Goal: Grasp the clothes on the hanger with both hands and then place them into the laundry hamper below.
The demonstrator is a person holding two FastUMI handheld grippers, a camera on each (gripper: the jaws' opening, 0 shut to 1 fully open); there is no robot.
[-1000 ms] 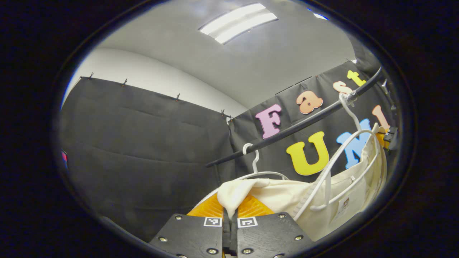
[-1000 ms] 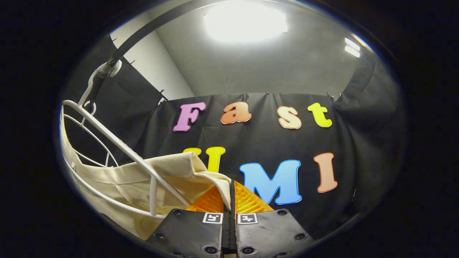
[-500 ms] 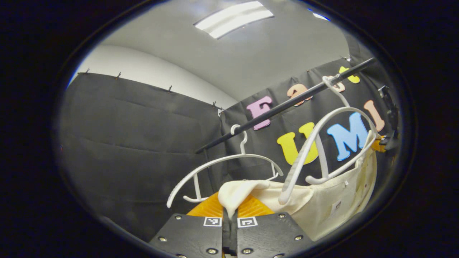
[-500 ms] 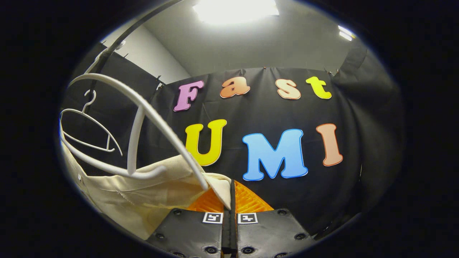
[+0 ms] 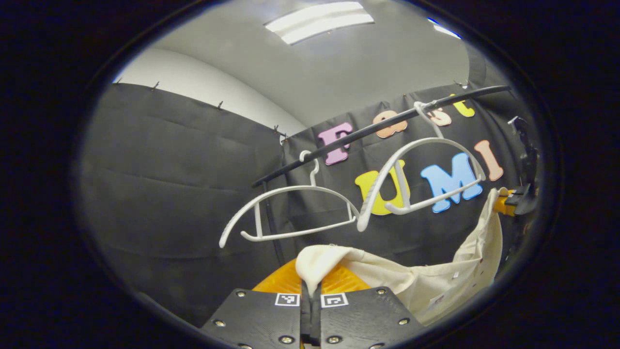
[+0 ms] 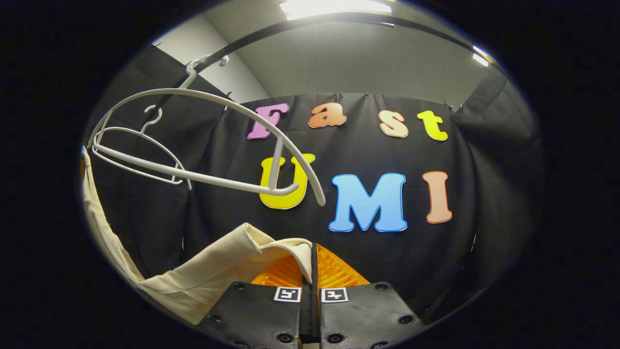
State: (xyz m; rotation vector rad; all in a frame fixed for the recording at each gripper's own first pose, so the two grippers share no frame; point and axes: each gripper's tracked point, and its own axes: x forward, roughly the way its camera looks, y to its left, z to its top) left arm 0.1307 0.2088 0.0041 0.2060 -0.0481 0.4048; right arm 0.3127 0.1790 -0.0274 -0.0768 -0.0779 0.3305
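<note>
I see a plain cream garment (image 5: 436,278), two white hangers (image 5: 286,211) on a black rail (image 5: 368,131), a grey ceiling (image 5: 339,72), a white wall (image 5: 203,87), and black-and-white square markers (image 6: 286,294) on my right hand-held gripper (image 6: 310,281).

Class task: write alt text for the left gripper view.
The left gripper is shut on a cream garment, which sags below two bare white hangers on a black rail. The right gripper holds its far end.
</note>
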